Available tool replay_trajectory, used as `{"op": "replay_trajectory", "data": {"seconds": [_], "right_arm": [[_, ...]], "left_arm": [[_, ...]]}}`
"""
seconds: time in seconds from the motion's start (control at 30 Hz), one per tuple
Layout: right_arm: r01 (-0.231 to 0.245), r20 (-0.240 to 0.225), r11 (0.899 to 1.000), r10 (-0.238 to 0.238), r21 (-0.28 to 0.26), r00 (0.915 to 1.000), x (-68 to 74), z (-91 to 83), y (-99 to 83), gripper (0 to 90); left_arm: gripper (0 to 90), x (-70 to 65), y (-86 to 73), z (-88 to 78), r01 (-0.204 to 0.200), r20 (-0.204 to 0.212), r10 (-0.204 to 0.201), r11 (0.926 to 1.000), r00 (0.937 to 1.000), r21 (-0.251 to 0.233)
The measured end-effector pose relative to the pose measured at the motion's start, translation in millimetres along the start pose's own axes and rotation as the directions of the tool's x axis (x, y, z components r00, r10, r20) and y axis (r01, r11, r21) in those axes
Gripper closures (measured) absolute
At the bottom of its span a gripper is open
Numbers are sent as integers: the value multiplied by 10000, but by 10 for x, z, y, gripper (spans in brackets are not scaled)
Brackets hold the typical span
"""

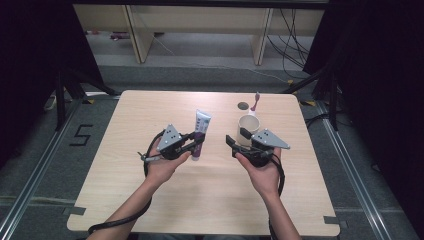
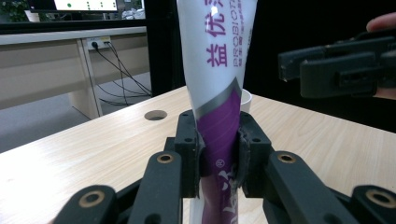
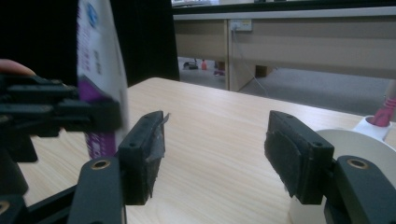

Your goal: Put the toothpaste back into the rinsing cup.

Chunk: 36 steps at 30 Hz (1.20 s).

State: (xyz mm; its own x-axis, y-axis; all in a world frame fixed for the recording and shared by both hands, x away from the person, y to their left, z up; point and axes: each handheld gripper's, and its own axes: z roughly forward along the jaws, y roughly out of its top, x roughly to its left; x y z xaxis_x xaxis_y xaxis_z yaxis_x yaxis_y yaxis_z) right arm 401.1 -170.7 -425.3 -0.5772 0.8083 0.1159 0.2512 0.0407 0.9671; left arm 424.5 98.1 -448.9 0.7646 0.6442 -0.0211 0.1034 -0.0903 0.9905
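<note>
On the desk [image 1: 150, 115], mid area: L tongs [image 1: 199, 142] clamped on a white/purple toothpaste tube [image 1: 201, 131], pads pressing its purple lower part; tube upright in left gripper view [image 2: 219, 70], off the desk surface. R tongs [image 1: 237, 139] apart, nothing btwn them, just beside a white cup [image 1: 248, 124] w/ pink toothbrush [image 1: 255, 102] standing in it. In right gripper view cup [image 3: 364, 144] sits behind the right-hand pad. Tube and cup near each other, not touching.
</note>
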Motion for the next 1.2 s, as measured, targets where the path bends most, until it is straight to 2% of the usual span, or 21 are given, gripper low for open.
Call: {"op": "replay_trajectory", "data": {"seconds": [0.07,0.1,0.13,0.17,0.4,0.57,0.6,0.63,0.73,0.77,0.83,0.87,0.93,1.07,1.13,1.2], "right_arm": [[-49,-79,10000,48,-76,10000,21,5,25,383],[166,-47,9998,-167,-136,9999,26,5,47,383],[186,-116,9995,-189,-255,9998,31,15,56,383],[-110,-281,9996,103,-250,9996,62,20,71,383],[-198,-616,9991,175,-373,9979,149,60,151,383],[155,-850,9984,-200,-535,9962,204,93,202,383],[-62,-991,9989,17,-455,9951,234,102,208,383],[58,-970,9983,-114,-580,9952,243,119,215,383],[-77,-1128,9991,30,-417,9936,282,147,221,384],[124,-1085,9986,-179,-512,9939,280,163,223,385],[-29,-1242,9992,-21,-406,9923,307,178,222,388],[54,-1317,9992,-106,-404,9912,304,187,224,391],[97,-1240,9995,-134,-302,9922,310,194,227,397],[293,-1219,9984,-349,-476,9919,301,216,229,418],[151,-1289,9995,-187,-293,9915,309,207,232,439],[175,-1364,9990,-231,-416,9904,305,211,238,474]], "left_arm": [[735,-31,-4,29,-11,61,11,10000,10000,0],[735,-39,-5,38,-44,96,44,10000,9999,7],[735,-54,-7,58,-56,151,57,10000,9999,-32],[735,-66,-5,64,-91,152,90,10000,9998,33],[735,-135,-8,117,-94,364,92,9999,9993,52],[735,-171,-21,145,-76,454,72,9999,9989,83],[735,-178,-23,152,-108,514,103,9999,9986,94],[735,-184,-23,155,-100,515,95,9999,9986,103],[735,-206,-22,170,-145,657,137,9998,9977,113],[735,-216,-24,176,-140,676,133,9999,9976,101],[735,-228,-25,183,-164,705,155,9998,9974,120],[735,-237,-26,191,-153,763,145,9998,9970,107],[735,-246,-24,194,-163,800,155,9998,9967,98],[734,-263,-11,199,-162,904,156,9999,9958,49],[734,-270,-1,200,-177,944,174,9998,9954,24],[734,-276,5,200,-177,978,174,9998,9951,16]]}}
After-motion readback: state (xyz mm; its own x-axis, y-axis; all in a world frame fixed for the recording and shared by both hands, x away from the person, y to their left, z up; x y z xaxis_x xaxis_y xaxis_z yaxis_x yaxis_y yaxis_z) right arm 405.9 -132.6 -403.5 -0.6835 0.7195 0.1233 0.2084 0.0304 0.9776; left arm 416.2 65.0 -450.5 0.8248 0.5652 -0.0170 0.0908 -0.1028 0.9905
